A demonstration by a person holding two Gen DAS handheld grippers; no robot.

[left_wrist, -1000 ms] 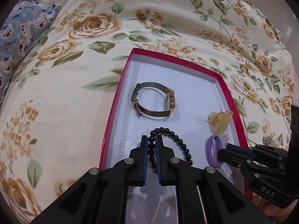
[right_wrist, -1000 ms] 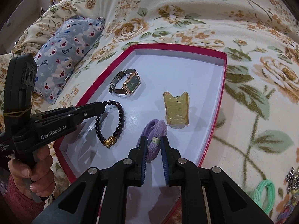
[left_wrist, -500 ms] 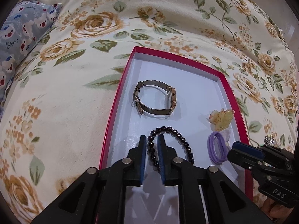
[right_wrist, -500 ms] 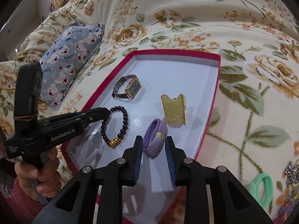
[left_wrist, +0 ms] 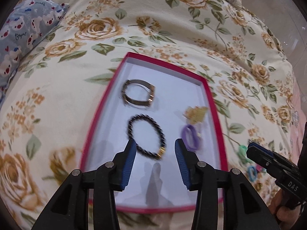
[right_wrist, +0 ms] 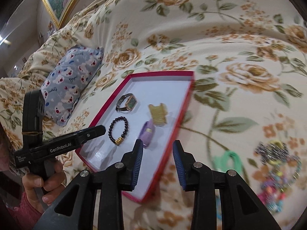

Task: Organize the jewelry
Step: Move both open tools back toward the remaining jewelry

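- The left gripper [left_wrist: 155, 149] hangs over the near end of the red tray [left_wrist: 216, 115]; its jaws have just been opening and stand apart, pressing on nothing.
- The black bead bracelet [left_wrist: 146, 134] lies flat on the tray floor under that gap, its gold charm toward the near right.
- The right gripper [right_wrist: 157, 153] is also spread, its jaws having just been opening, with nothing between them; it sits over the tray's near right edge.
- The purple hair tie [right_wrist: 147, 133] lies on the tray just beyond the right gripper's left finger [right_wrist: 138, 158], free of it.
- Beyond the hair tie lies a yellow hair clip [right_wrist: 158, 115], touching or nearly touching it.
- A watch [right_wrist: 127, 103] with a green face rests farther in, beyond the bracelet.
- The tray sits on a flowered bedspread [right_wrist: 230, 48]; nothing blocks the way to it.
- To the right of the tray, on the spread, lie a green hair tie [right_wrist: 228, 160] and a blurred heap of mixed trinkets [right_wrist: 276, 170].
- A bear-print pillow [right_wrist: 73, 84] lies to the far left, and a gold-framed picture [right_wrist: 57, 2] hangs beyond.
- A hand [right_wrist: 42, 184] in a pink sleeve grips the left tool's handle.
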